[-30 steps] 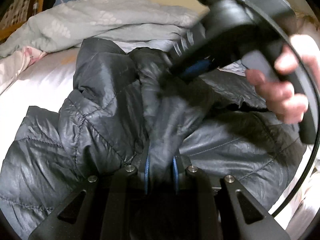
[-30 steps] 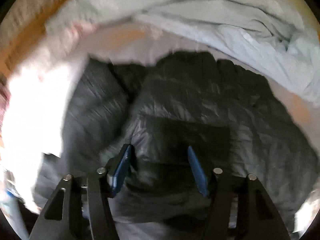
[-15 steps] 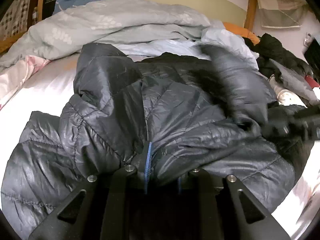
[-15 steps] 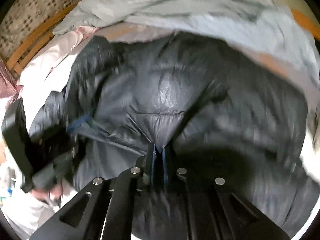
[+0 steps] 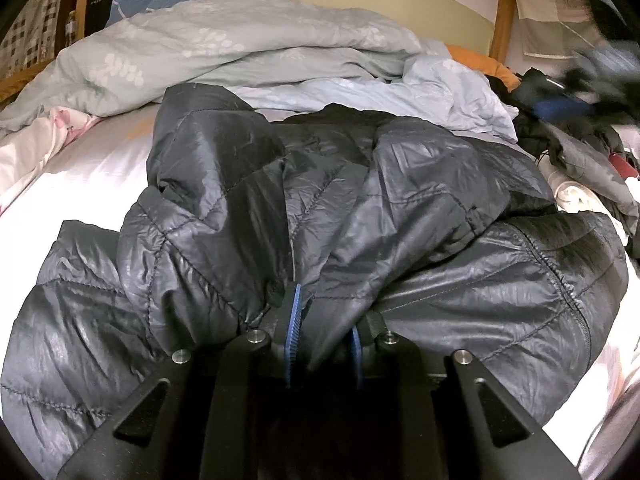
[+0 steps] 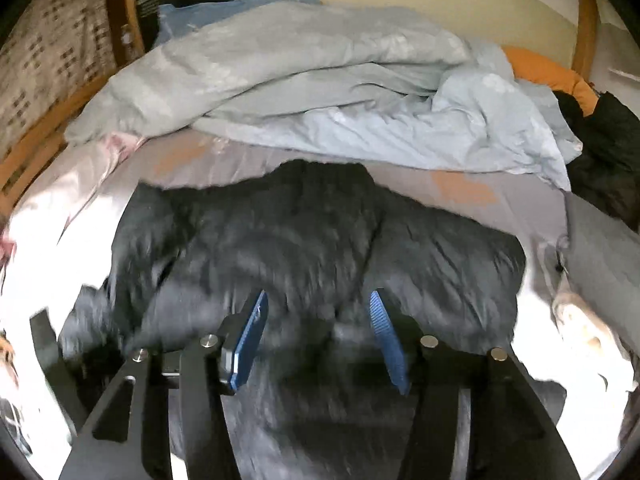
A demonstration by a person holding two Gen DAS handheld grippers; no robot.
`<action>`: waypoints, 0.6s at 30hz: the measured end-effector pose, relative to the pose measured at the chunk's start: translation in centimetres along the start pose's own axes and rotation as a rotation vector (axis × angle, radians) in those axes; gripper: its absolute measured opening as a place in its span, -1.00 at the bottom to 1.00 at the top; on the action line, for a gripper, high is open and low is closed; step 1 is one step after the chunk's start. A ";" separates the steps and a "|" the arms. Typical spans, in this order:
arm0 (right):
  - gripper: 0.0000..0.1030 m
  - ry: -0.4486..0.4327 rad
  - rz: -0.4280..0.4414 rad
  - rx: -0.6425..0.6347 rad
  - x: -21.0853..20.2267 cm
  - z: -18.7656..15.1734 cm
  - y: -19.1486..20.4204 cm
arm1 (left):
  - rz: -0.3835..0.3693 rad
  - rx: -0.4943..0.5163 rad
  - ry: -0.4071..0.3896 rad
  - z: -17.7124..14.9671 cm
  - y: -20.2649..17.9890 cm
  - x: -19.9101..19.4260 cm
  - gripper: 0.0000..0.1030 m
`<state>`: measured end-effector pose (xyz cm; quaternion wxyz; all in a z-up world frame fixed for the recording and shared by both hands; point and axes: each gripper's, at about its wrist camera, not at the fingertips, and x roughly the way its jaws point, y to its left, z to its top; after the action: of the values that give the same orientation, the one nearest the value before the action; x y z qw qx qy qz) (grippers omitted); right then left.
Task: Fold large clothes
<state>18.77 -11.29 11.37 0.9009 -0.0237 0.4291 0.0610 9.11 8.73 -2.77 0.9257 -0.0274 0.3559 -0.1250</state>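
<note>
Dark quilted jacket (image 5: pixel 360 216) heaped on the bed (image 5: pixel 88 168), below a rumpled pale duvet (image 5: pixel 224 48). Left hand-held gripper (image 5: pixel 325 326) clamped on a jacket fold (blue pads visible). Right hand-held gripper (image 6: pixel 318 336) opening, nothing between its jaws.

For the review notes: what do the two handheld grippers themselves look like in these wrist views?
Both match. The left gripper and the right gripper each have matte black angular frames with triangular cut-outs, round silver bolt heads at the joints, and two flat fingers faced with ribbed blue pads. No cables, markings or sleeves are visible in either view.
</note>
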 end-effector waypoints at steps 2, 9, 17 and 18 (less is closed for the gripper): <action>0.25 0.026 -0.021 0.026 2.5 2.1 0.8 | 0.000 0.000 0.000 0.0 0.0 0.0 -0.60; 0.53 0.170 -0.109 0.107 12.8 6.8 0.9 | -0.008 -0.006 0.006 -0.1 0.0 0.0 -0.59; -0.81 0.224 -0.049 0.127 17.0 5.1 0.1 | -0.010 -0.009 0.010 0.1 -0.1 0.2 -0.57; -0.83 0.182 -0.035 0.112 15.7 4.9 0.0 | -0.024 -0.008 0.009 0.2 -0.1 0.1 -0.47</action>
<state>32.33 -9.38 2.29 0.8590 0.0136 0.5115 0.0186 9.27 8.58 -2.71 0.9224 -0.0347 0.3603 -0.1346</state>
